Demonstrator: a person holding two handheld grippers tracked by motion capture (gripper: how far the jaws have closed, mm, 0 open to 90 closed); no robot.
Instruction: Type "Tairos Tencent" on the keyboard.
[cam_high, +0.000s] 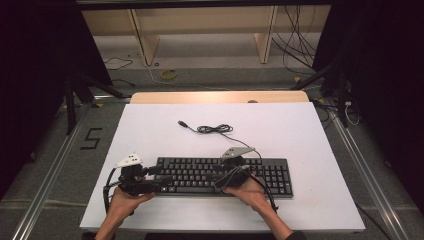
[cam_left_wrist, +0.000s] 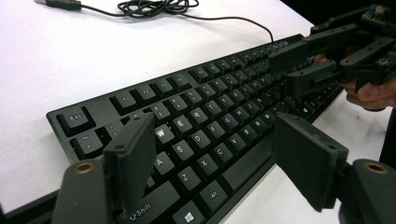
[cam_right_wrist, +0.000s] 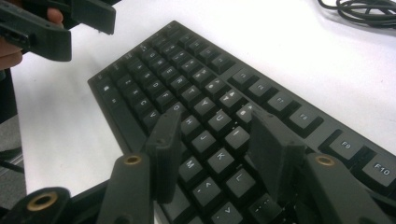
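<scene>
One keyboard (cam_high: 220, 175), two open tools above

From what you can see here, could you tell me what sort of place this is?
Probably a lab or workshop set up for recording table work. A white table stands between dark curtains and metal floor rails, loose cables lie on the floor behind it, and on it rests a black keyboard.

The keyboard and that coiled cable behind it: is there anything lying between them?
Nothing but bare white table. The high view shows the keyboard joined to the coiled cable by its own thin lead.
</scene>
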